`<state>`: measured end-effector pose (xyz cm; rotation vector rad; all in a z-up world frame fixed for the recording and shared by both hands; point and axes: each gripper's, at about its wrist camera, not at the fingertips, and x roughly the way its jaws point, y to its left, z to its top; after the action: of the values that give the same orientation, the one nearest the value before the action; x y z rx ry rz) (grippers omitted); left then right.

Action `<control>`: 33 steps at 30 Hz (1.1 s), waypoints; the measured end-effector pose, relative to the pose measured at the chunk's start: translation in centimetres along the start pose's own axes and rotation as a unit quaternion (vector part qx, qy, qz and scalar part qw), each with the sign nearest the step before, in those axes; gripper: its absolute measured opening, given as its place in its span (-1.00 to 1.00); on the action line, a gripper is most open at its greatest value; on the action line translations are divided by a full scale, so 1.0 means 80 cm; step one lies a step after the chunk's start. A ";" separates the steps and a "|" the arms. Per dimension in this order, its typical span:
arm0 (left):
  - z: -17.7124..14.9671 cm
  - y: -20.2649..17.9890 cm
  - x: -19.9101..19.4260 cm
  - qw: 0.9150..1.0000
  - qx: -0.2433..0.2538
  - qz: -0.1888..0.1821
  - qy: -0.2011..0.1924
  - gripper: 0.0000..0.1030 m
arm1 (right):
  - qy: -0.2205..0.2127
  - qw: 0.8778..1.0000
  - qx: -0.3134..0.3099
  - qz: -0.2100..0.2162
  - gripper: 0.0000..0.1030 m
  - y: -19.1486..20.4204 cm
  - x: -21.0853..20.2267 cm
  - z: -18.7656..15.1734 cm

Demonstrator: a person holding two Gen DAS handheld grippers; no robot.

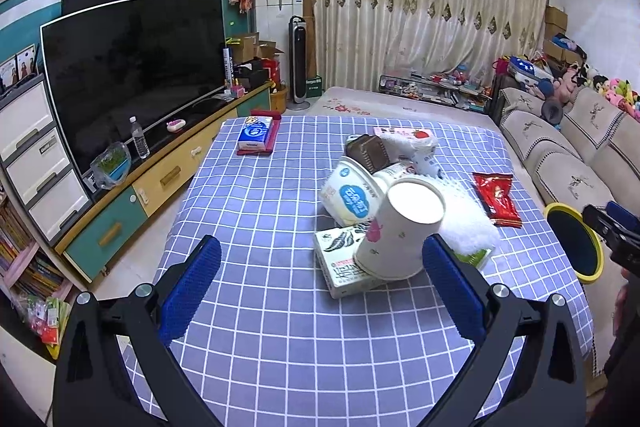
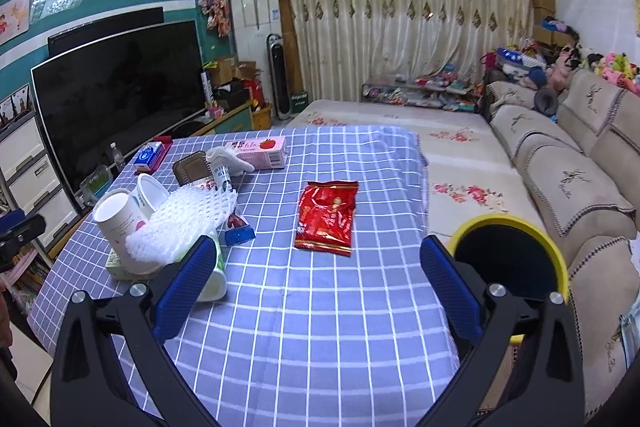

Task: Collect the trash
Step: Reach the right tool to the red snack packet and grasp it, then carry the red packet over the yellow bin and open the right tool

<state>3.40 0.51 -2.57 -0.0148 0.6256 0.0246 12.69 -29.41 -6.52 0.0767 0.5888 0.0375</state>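
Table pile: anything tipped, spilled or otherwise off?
Yes. The paper cup lies tipped, leaning on a green-print carton, its rim off the tablecloth. The yogurt tub behind it is on its side too. White foam netting drapes over the heap. The red wrapper lies flat, apart. No spill visible.

Glossy red foil wrapper [image 2: 326,215], checked cloth [image 2: 312,307]

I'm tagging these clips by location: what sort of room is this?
Most likely a home living room. A large television stands on a low cabinet, a cushioned sofa lines the opposite wall, and long curtains cover the far window.
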 end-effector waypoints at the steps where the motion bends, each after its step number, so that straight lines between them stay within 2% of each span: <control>1: 0.000 0.002 0.002 1.000 -0.001 0.001 0.000 0.93 | 0.009 1.000 -0.001 0.002 0.88 0.000 0.012 0.005; 6: 0.003 0.014 0.022 1.000 -0.011 0.003 0.010 0.93 | 0.094 0.995 -0.001 0.016 0.88 -0.002 0.108 0.021; 13: 0.008 0.024 0.047 1.000 -0.016 0.005 0.019 0.93 | 0.177 0.984 0.017 0.000 0.88 -0.020 0.226 0.028; 20: 0.009 0.024 0.067 0.999 -0.018 0.000 0.029 0.93 | 0.209 0.978 0.014 -0.015 0.88 -0.023 0.281 0.026; 22: 0.008 0.021 0.074 0.999 -0.017 -0.003 0.035 0.93 | 0.209 0.978 0.012 -0.021 0.80 -0.023 0.286 0.028; 26: 0.007 0.019 0.082 0.999 -0.014 -0.004 0.040 0.93 | 0.208 0.977 0.012 -0.033 0.20 -0.029 0.284 0.034; 27: 0.007 0.018 0.084 0.999 -0.015 -0.006 0.041 0.93 | 0.211 0.977 0.014 -0.029 0.11 -0.031 0.283 0.034; 29: 0.006 0.017 0.086 0.999 -0.017 -0.008 0.042 0.93 | 0.210 0.977 0.019 -0.023 -0.05 -0.036 0.278 0.033; 33: 0.008 0.017 0.088 0.999 -0.016 -0.010 0.042 0.93 | 0.207 0.978 0.027 -0.014 -0.19 -0.037 0.265 0.028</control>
<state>9.46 2.00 -6.16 -0.0535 0.7097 0.0151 31.63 -31.30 -16.63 0.1140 1.0080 0.0108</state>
